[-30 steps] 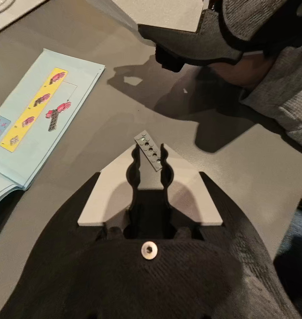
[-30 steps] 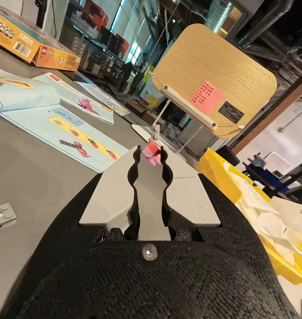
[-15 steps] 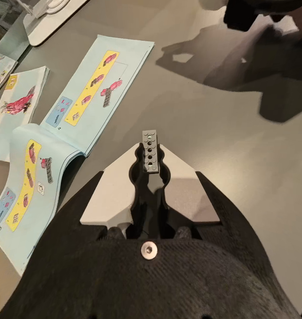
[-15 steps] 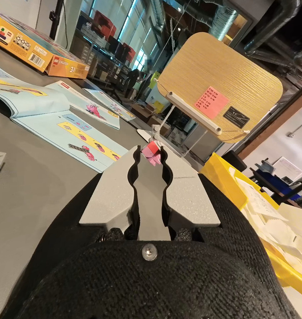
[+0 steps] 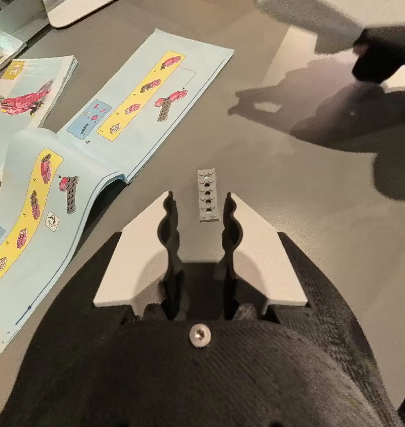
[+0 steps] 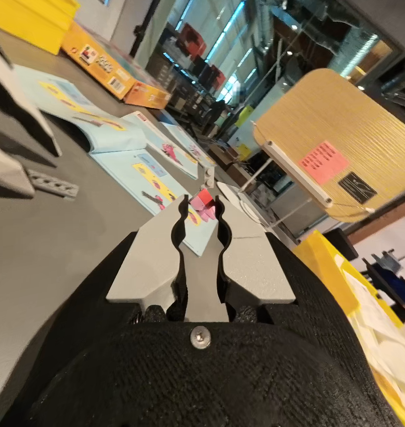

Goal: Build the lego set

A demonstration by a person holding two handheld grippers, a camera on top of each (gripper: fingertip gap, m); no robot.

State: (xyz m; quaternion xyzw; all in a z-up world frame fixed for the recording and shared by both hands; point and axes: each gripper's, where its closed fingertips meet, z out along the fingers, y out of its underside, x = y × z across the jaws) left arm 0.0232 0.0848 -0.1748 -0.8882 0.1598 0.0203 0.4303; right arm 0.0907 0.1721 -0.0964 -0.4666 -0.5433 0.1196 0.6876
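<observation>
In the left wrist view, the left gripper (image 5: 199,196) stands with its jaws spread wide and nothing between them. A grey plate (image 5: 208,196) lies flat on the dark table (image 5: 289,231) in the gap, touching neither finger. Its long axis runs straight away from the camera, in line with the fingers, studs up, with a row of holes down the middle. It looks thin, light and rigid, and probably slides easily on the smooth tabletop. The sensible hold is across its two long edges near the middle; a pinch on the ends or the flat faces would likely tip it or skid it away. An open instruction booklet (image 5: 132,111) lies to the left, well apart. The right gripper (image 5: 382,62) shows blurred at the upper right, high above the table.

In the right wrist view, the right gripper (image 6: 201,201) is clamped at its tips on a small pink and red brick cluster (image 6: 202,203), which carries a little grey plate sticking up and away past the tips. The cluster is hard and light, but its press-fit joints may part under a sideways knock. The grey plate (image 6: 52,184) lies low at the left, beside the left gripper's fingers (image 6: 9,175). A yellow bin (image 6: 335,288) sits at the right.
</observation>
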